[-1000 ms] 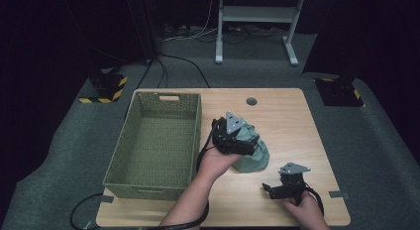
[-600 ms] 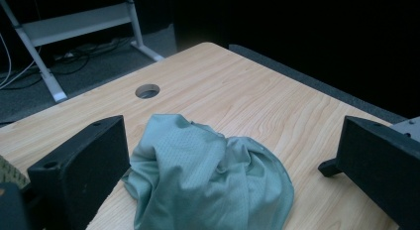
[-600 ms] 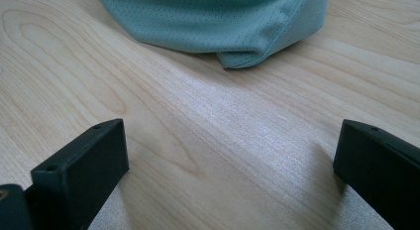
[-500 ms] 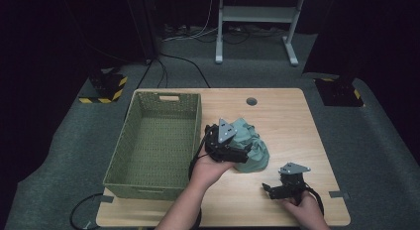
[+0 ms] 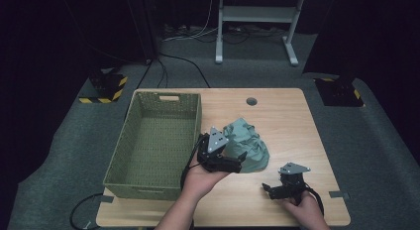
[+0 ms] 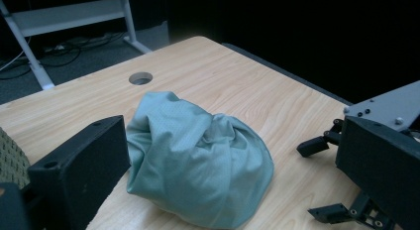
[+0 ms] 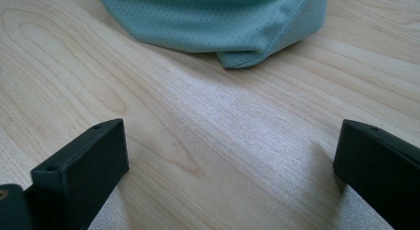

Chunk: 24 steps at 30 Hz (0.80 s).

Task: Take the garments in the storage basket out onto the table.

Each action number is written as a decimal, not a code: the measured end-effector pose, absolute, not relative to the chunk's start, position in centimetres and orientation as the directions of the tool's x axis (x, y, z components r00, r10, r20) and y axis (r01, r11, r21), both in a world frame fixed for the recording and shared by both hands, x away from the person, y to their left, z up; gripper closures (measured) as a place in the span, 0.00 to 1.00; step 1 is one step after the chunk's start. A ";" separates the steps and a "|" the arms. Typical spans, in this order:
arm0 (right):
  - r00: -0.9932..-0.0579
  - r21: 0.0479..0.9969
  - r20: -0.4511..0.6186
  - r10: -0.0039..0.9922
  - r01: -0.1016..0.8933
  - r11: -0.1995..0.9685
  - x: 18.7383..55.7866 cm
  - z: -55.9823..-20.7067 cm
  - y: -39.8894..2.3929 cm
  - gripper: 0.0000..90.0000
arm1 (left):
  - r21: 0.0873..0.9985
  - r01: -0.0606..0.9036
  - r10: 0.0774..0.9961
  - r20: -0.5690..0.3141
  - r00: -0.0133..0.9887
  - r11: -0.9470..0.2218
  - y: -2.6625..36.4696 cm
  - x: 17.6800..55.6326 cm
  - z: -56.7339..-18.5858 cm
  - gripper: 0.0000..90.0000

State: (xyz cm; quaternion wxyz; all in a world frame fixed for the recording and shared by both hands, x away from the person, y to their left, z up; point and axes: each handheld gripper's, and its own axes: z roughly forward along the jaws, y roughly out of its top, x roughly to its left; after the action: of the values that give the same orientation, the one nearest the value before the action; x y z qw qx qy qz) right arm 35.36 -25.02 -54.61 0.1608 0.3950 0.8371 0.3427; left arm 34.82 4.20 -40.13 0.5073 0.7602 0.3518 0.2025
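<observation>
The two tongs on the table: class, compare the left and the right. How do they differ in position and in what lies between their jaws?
The left tongs sit at the green cloth, beside the basket; the right tongs sit lower on bare table, apart from the cloth. The left jaws frame the cloth bundle; the right jaws frame only wood, the cloth's hem lying ahead of them. Both stand wide open, each held in one hand.

No readable text, label or number shows anywhere.
</observation>
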 end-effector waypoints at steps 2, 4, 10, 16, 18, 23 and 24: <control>-0.636 0.701 0.002 0.772 0.551 0.453 35.4 -54.6 -25.0 0.00 | 0.914 0.327 0.740 -0.048 0.671 -0.238 4.2 34.7 -40.2 0.00; -0.636 0.701 0.001 0.772 0.551 0.453 35.4 -54.6 -25.0 0.00 | 0.913 0.328 0.740 -0.043 0.671 -0.245 4.1 34.5 -40.3 0.00; -0.636 0.701 0.005 0.772 0.552 0.451 35.4 -54.6 -25.0 0.00 | 0.908 0.340 0.740 -0.051 0.671 -0.246 3.6 34.2 -40.9 0.00; -0.636 0.702 0.008 0.771 0.553 0.449 35.4 -54.6 -25.1 0.00 | 0.905 0.338 0.722 -0.054 0.690 -0.256 2.8 34.2 -41.5 0.00; -0.636 0.702 0.008 0.772 0.553 0.449 35.4 -54.6 -25.1 0.00 | 0.906 0.336 0.718 -0.052 0.694 -0.259 2.5 34.1 -41.7 0.00; -0.636 0.703 0.010 0.772 0.553 0.447 35.4 -54.6 -25.1 0.00 | 0.905 0.336 0.710 -0.055 0.702 -0.262 1.9 34.1 -42.5 0.00; -0.636 0.703 0.010 0.772 0.553 0.446 35.4 -54.6 -25.1 0.00 | 0.903 0.337 0.706 -0.055 0.706 -0.267 1.7 34.1 -42.8 0.00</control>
State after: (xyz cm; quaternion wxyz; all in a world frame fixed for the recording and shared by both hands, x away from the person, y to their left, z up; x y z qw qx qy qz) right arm 35.38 -25.10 -54.61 0.1578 0.3965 0.8356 0.3458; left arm 34.10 1.66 -42.81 0.5028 0.7746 0.3369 0.1834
